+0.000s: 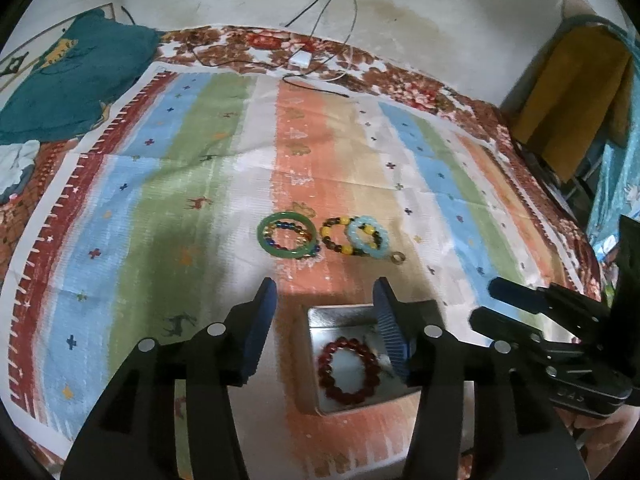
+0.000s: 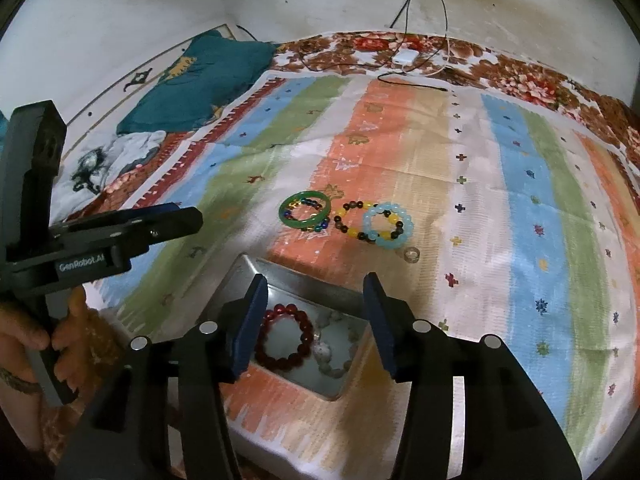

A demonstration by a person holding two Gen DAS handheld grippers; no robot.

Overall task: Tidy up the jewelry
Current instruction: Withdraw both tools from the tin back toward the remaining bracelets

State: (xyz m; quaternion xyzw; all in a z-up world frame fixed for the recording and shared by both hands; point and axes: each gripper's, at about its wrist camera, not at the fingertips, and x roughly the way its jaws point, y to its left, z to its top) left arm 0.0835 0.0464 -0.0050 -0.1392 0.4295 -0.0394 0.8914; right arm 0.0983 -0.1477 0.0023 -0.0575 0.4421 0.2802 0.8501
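A red bead bracelet (image 2: pixel 285 338) is seen lying inside a small metal tin (image 2: pixel 298 276), with a pale bead bracelet (image 2: pixel 334 350) beside it at about 3 o'clock. So some of the sorting looks done. The tin is set on a striped cloth (image 2: pixel 512 184) spread over a bed, close to the person, likely so it can be reached easily.

Past the tin, toward 12 o'clock, more jewelry is left on the cloth. A green bangle (image 1: pixel 288 240) is laid with a dark bead bracelet (image 1: pixel 294 237) inside its ring. Just at its 3 o'clock, a yellow and brown bead bracelet (image 1: pixel 334 238) is overlapped by a light blue bead bracelet (image 1: pixel 367 237). A small ring (image 2: pixel 411 256) is seen near them.

The right tool (image 2: pixel 316 320) is held open over the tin, with nothing between its fingers. The left tool (image 1: pixel 325 320) is also held open and empty, near the tin. A bracelet from the cloth is probably to be picked up next.
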